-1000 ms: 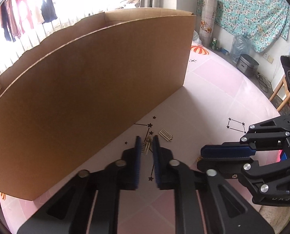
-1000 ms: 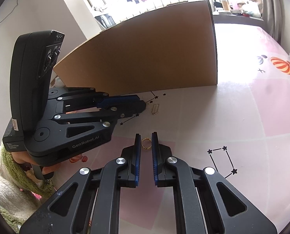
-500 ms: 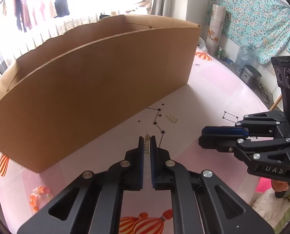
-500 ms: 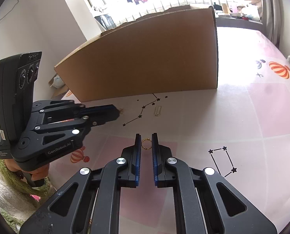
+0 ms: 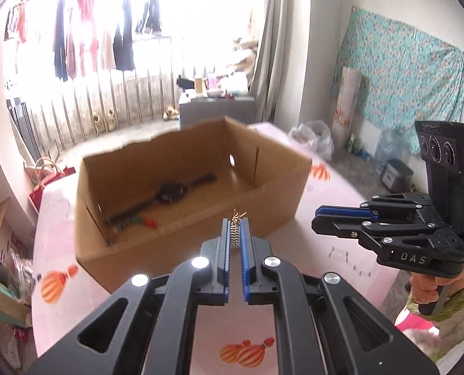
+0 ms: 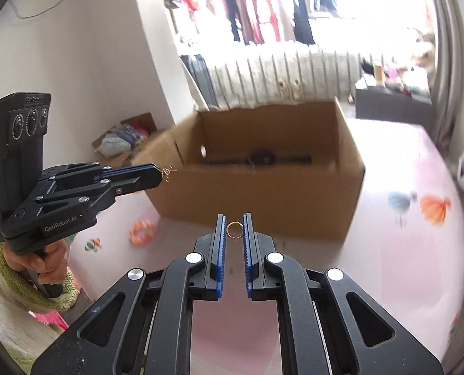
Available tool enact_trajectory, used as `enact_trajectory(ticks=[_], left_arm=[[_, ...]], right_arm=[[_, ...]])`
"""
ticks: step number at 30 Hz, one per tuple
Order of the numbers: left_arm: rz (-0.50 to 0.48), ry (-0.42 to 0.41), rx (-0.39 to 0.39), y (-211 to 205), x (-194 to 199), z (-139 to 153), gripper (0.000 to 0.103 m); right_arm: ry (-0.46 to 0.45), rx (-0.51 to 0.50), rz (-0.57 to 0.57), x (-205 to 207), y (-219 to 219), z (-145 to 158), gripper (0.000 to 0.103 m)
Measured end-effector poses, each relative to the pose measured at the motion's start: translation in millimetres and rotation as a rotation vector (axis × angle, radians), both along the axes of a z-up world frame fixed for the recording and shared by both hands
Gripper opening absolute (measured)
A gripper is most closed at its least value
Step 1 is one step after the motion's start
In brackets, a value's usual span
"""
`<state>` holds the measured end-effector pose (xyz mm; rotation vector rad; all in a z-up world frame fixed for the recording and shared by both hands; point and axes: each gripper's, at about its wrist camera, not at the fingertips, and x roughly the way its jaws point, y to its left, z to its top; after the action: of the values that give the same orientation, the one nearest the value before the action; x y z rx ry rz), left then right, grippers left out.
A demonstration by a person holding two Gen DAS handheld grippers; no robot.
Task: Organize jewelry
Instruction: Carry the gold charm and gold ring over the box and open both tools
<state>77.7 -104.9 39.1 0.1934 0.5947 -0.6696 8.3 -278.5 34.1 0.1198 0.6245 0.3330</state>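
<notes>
Both grippers have risen off the table since a second ago: the left gripper (image 5: 235,229), nearer the open cardboard box (image 5: 281,187) just beyond, pinches a gold earring (image 5: 235,234) upright, the right gripper (image 6: 235,229) clasps a gold ring (image 6: 233,230).

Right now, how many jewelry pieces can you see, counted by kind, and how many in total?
Gold ring, in the right gripper: 1
Gold ladder-shaped earring, in the left gripper: 1
Orange bead bracelet, on the pink tabletop: 1
Dark watch, in the cardboard box: 1
Total: 4
</notes>
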Motion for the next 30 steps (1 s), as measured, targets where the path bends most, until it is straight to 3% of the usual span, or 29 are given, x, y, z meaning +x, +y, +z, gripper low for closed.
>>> enact_trajectory(ticks=[3,6,11,14,17,21,24,30], left_arm=[[0.006,-0.017,-0.009,1.0,19.7,16.5,0.005],[-0.003,0.075,-0.033,-4.2,55.8,17.2,0.005],[0.015,0.315,-0.013,-13.8,124.4,-5.3,0.005],[0.022,0.406,0.033,-26.0,144.8,-22.2,0.006],[0.028,0.464,0.075,-31.7,153.4,-34.8,0.006],[0.046,0.511,0.093,-30.4,158.1,-44.5,0.006],[0.055,0.53,0.088,-27.1,159.8,-47.3,0.014],[0.073,0.47,0.043,-19.3,152.0,-34.8,0.014]], right_arm=[[-0.045,-0.019,0.032,26.7,-1.0,25.0,0.008],[-0.008,-0.011,0.065,68.6,-5.6,35.9,0.009],[0.203,-0.012,0.096,150.7,-1.7,16.0,0.009],[0.353,-0.027,0.118,184.1,2.4,-12.8,0.009],[0.432,-0.043,0.134,195.2,4.4,-28.9,0.009],[0.475,-0.024,0.144,200.4,0.1,-32.2,0.012],[0.47,-0.014,0.14,201.1,-2.6,-31.0,0.012],[0.432,0.029,0.116,199.1,-11.3,-21.9,0.012]])
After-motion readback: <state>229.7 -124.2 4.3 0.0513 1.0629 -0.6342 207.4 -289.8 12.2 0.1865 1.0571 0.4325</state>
